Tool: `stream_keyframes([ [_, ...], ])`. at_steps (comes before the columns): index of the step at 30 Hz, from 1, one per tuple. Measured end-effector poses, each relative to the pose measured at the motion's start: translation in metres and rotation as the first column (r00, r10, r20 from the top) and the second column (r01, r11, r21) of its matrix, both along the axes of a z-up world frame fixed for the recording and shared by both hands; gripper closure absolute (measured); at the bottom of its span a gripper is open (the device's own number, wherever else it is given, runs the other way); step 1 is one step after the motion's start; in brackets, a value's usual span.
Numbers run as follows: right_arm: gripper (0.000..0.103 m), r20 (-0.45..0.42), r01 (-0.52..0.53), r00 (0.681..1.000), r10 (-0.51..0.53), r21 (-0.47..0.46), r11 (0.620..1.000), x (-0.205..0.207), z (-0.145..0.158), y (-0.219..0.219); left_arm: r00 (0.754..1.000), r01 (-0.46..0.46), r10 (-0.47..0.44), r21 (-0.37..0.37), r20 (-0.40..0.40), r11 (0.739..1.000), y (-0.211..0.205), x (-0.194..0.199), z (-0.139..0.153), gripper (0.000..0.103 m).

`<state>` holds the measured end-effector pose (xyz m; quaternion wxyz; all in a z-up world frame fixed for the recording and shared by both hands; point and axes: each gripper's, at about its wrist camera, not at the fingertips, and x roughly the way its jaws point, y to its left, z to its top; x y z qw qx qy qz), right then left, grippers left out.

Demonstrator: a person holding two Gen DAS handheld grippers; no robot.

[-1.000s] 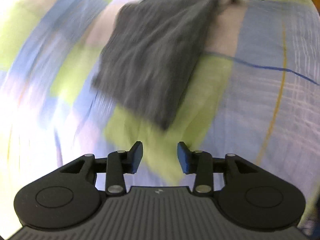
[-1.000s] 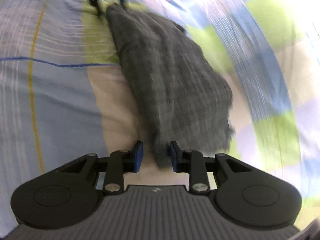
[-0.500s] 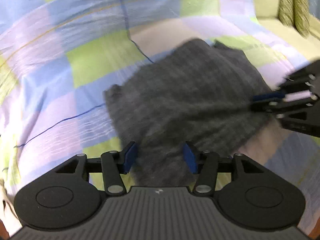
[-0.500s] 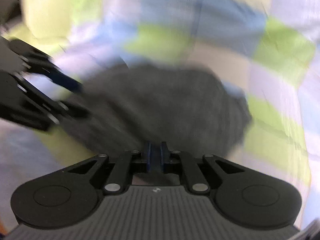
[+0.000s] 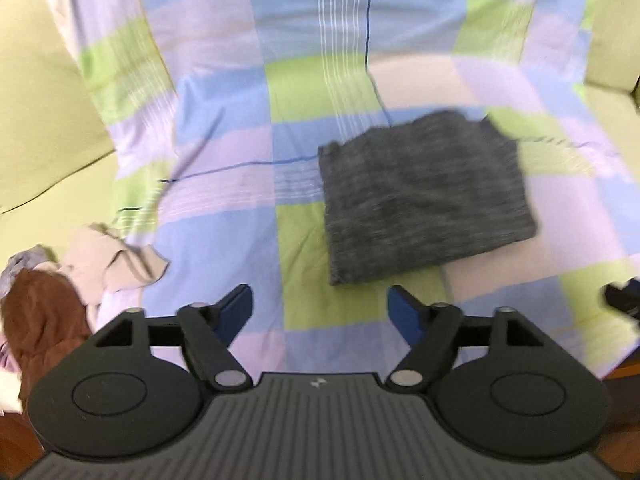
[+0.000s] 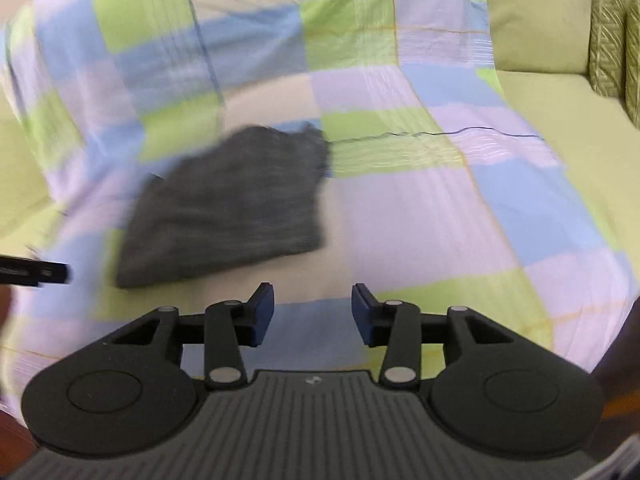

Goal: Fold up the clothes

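A folded dark grey garment (image 5: 424,196) lies flat on the checked sheet (image 5: 224,184), right of centre in the left wrist view and left of centre (image 6: 236,208) in the right wrist view. My left gripper (image 5: 318,312) hangs above the sheet, short of the garment's near edge; its jaws are opening and nothing is between them. My right gripper (image 6: 313,312) hovers to the right of the garment; its jaws are opening too, with only sheet between them. Each gripper's tip shows at the edge of the other's view.
A pile of unfolded clothes, beige (image 5: 116,260) and brown (image 5: 40,320), lies at the sheet's near left. The sheet (image 6: 420,200) covers a light green sofa (image 6: 560,120) with striped cushions (image 6: 608,32) at the far right.
Both grippers rose away from the grey garment and rolled level. The right gripper, shut half a second ago, has opened. The left gripper has opened wider. The garment now lies free on the sheet.
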<state>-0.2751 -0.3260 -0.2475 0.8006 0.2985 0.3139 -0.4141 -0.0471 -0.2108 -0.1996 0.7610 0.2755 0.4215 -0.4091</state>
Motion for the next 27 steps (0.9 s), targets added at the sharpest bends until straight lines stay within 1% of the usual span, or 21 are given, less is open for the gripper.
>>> stream_keyframes([
  [4,0.046,0.055,-0.034,0.998,0.036,-0.033,0.999,0.005,0.042,0.041,1.0,-0.008,0.008,-0.027,-0.016,1.0,0.021,-0.026,0.037,0.024],
  [6,0.044,0.059,-0.053,0.997,0.056,-0.047,0.998,0.012,0.055,0.049,0.999,-0.012,0.011,-0.037,-0.03,0.999,0.032,-0.036,0.051,0.024],
  [8,0.043,0.065,-0.065,0.996,0.069,-0.055,0.996,0.008,0.074,0.064,0.999,-0.022,0.02,-0.044,-0.042,0.999,0.049,-0.046,0.071,0.024],
  [10,0.038,0.071,-0.078,0.994,0.082,-0.063,0.995,0.002,0.095,0.081,0.999,-0.021,0.019,-0.048,-0.042,0.999,0.057,-0.052,0.081,0.024],
  [12,0.033,0.078,-0.09,0.992,0.095,-0.067,0.994,-0.004,0.112,0.091,0.999,-0.017,0.015,-0.047,-0.036,0.999,0.064,-0.061,0.097,0.024],
  [15,0.032,0.092,-0.109,0.989,0.116,-0.071,0.991,-0.012,0.134,0.093,1.0,-0.019,0.018,-0.065,-0.026,0.998,0.068,-0.07,0.121,0.023],
  [17,0.032,0.094,-0.126,0.987,0.133,-0.079,0.989,-0.016,0.146,0.09,1.0,-0.022,0.021,-0.079,-0.014,0.997,0.064,-0.073,0.131,0.021],
  [20,0.03,0.088,-0.156,0.982,0.165,-0.095,0.983,-0.021,0.161,0.079,0.999,-0.046,0.046,-0.086,-0.008,0.995,0.052,-0.074,0.137,0.019],
  [22,0.029,0.088,-0.181,0.978,0.19,-0.096,0.979,-0.024,0.164,0.066,0.998,-0.067,0.066,-0.09,-0.015,0.994,0.04,-0.074,0.134,0.019],
  [24,0.027,0.085,-0.209,0.972,0.217,-0.092,0.973,-0.027,0.165,0.051,0.996,-0.088,0.086,-0.095,-0.02,0.992,0.03,-0.073,0.128,0.019],
  [27,0.025,0.068,-0.247,0.965,0.252,-0.073,0.966,-0.033,0.156,0.026,0.989,-0.137,0.131,-0.096,-0.064,0.986,0.013,-0.072,0.1,0.019],
])
